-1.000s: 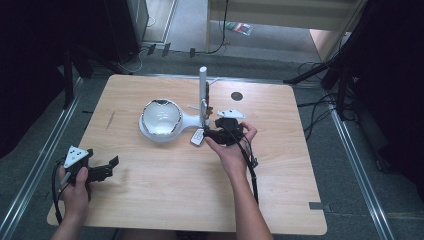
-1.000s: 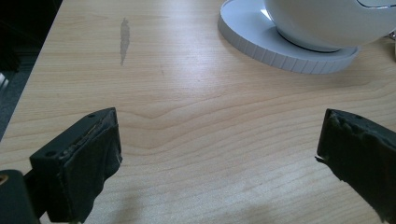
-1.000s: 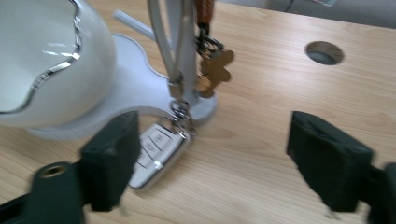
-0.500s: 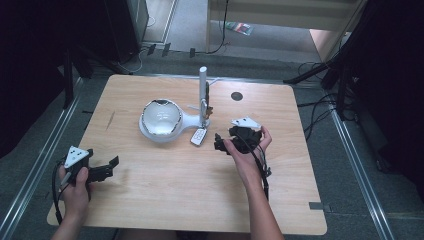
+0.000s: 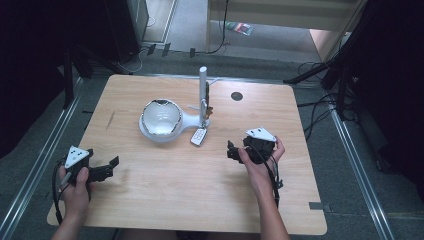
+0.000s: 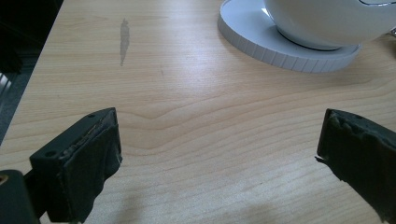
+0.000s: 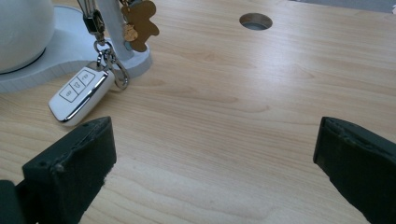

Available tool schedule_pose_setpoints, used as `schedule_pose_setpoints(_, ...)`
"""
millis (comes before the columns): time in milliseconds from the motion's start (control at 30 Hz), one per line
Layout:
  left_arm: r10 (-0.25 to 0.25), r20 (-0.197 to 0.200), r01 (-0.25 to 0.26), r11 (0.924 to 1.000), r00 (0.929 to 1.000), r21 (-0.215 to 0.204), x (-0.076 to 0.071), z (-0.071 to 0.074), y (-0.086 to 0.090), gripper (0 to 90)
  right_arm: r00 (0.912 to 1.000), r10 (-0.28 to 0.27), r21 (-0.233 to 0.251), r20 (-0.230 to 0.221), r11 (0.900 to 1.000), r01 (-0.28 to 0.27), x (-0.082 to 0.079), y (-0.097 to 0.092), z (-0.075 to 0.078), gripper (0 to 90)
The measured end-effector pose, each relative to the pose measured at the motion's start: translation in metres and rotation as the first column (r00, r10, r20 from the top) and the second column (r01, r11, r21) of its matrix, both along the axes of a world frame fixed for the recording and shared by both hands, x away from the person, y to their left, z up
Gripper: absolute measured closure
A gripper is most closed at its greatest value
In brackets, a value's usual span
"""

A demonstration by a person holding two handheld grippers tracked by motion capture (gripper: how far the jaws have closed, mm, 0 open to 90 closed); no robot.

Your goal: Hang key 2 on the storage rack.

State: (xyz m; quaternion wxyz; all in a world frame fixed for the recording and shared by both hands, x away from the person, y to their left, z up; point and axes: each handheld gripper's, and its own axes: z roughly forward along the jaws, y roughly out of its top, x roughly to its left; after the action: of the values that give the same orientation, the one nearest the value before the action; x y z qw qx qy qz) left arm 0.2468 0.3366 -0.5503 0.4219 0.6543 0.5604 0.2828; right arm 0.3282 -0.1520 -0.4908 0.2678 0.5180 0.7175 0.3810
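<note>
A: Right tool point(image 5: 231, 151) sat on the near-right part of the table point(image 5: 200, 200), jaws wide apart with nothing between them. They had just been opening, and only bare wood showed in the gap.

B: And the thing it was working with?

A: The car key point(image 5: 199, 136), I'd judge. It lay flat on the wood, touching the foot of the white stand point(image 5: 203, 95), its ring hooked to a clip that hung from the post along with a small brown charm point(image 7: 138, 21).

B: Which way from the tool?

A: In the right gripper view the key point(image 7: 80, 95) was ahead and off to the left of the left jaw, not in line with the gap. In the high view it lay up and to the left of the tool, near but apart.

B: Its long axis?

A: Slanted, ring end toward the post, the free end pointing back toward the person. To take it again, the jaws would probably have to swing left and close across its narrow sides.

B: The other hand?

A: Left tool point(image 5: 112, 164) was well apart at the near-left edge, jaws also spread and empty, facing the white bowl point(image 5: 161, 117) on its round base point(image 6: 280, 49). The right one was clearly nearer the key.
</note>
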Motion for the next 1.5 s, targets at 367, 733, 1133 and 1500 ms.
schedule_pose_setpoints(367, 0.002, 0.002, -0.002, 1.0, 1.0, 0.001, 0.0, 0.0, -0.001, 0.2, 0.9995, -0.032, 0.012, 0.004, 0.9994, 0.032, -0.014, -0.027, -0.007, 0.0)
schedule_pose_setpoints(733, 0.001, 0.005, -0.001, 0.9999, 1.0, 0.01, 0.0, 0.0, -0.002, 0.2, 0.9959, -0.09, 0.026, -0.002, 0.9956, 0.09, -0.032, -0.063, -0.019, 0.0)
schedule_pose_setpoints(1133, -0.002, 0.008, 0.002, 0.9999, 1.0, 0.013, -0.001, 0.0, -0.002, 0.2, 0.9889, -0.148, 0.023, -0.008, 0.9887, 0.148, -0.051, -0.105, -0.027, 0.0)
schedule_pose_setpoints(1500, -0.004, 0.009, 0.004, 0.9999, 1.0, 0.016, -0.002, 0.0, -0.002, 0.2, 0.9745, -0.224, 0.027, -0.015, 0.9741, 0.224, -0.071, -0.151, -0.044, 0.0)
